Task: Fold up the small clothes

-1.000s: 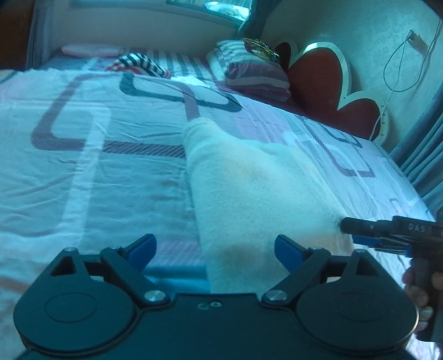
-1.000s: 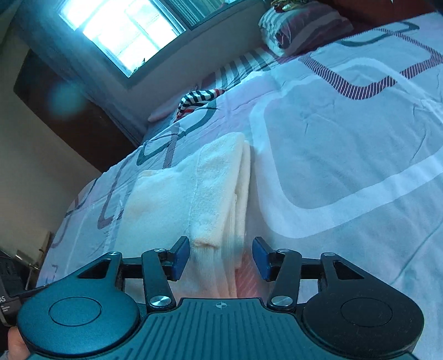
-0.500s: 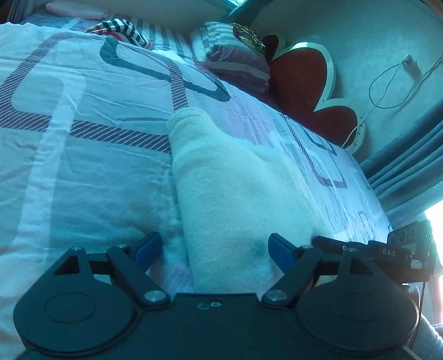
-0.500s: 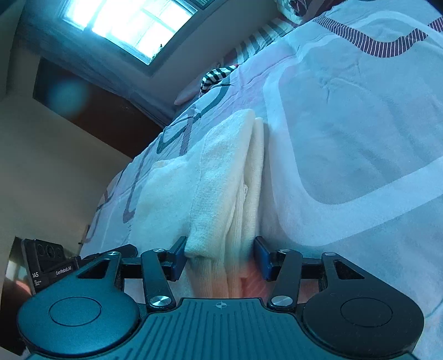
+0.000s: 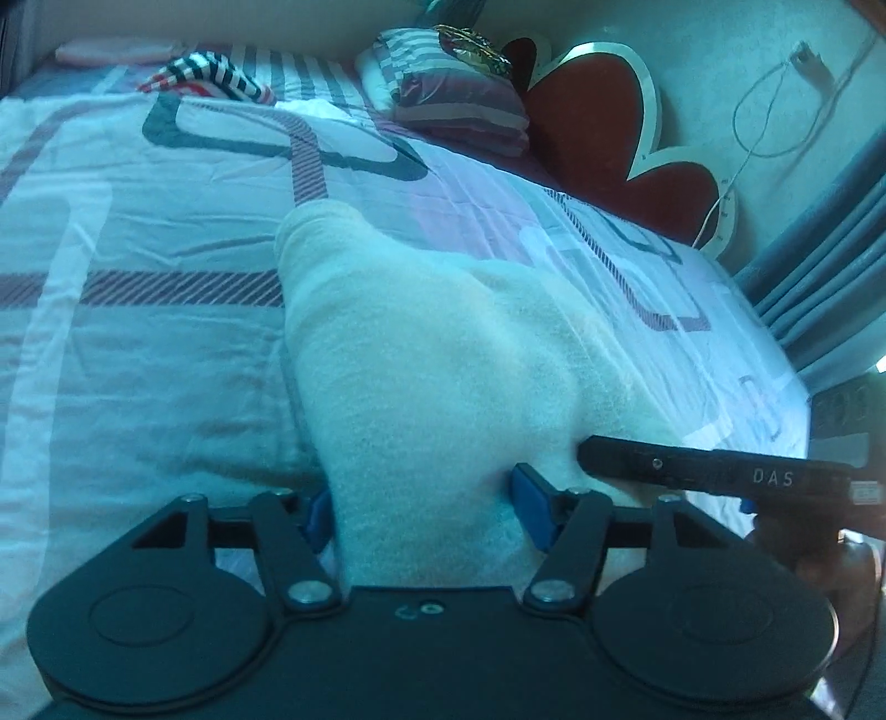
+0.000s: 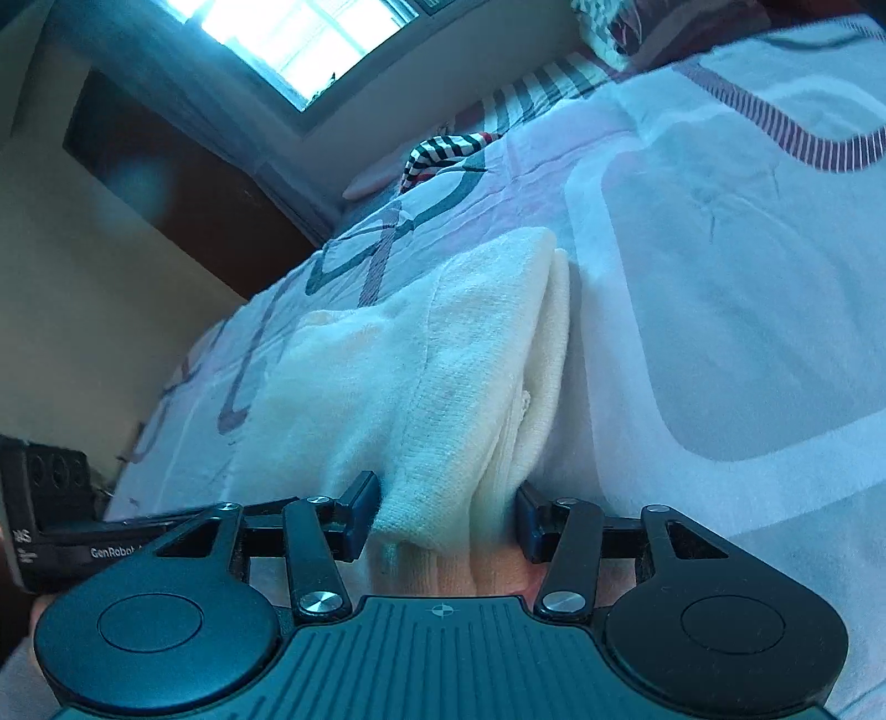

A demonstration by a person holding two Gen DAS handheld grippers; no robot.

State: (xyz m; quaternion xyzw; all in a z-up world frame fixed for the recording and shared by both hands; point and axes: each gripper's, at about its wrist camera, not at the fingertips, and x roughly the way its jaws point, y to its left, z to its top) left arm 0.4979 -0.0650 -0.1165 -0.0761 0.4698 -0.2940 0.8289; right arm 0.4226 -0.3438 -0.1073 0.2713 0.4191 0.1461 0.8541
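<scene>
A cream knitted garment [image 5: 432, 354] lies folded lengthwise on the patterned bedsheet [image 5: 138, 343]. My left gripper [image 5: 426, 512] has its blue fingers on either side of the garment's near end, with the cloth bunched between them. My right gripper [image 6: 446, 518] holds the other near corner of the same garment [image 6: 459, 360], whose folded layers fill the gap between its fingers. The right gripper also shows in the left wrist view [image 5: 714, 471], touching the garment's right edge.
A striped black, white and red cloth [image 5: 210, 77] lies at the far side of the bed. Striped pillows [image 5: 454, 83] lean on a red heart-shaped headboard [image 5: 620, 138]. Blue curtains [image 5: 830, 266] hang at the right. A window [image 6: 310, 39] is above the bed.
Both grippers have moved in onto the garment's near end and narrowed onto the cloth. The left camera has tilted back up and the garment end is now bunched and slightly raised.
</scene>
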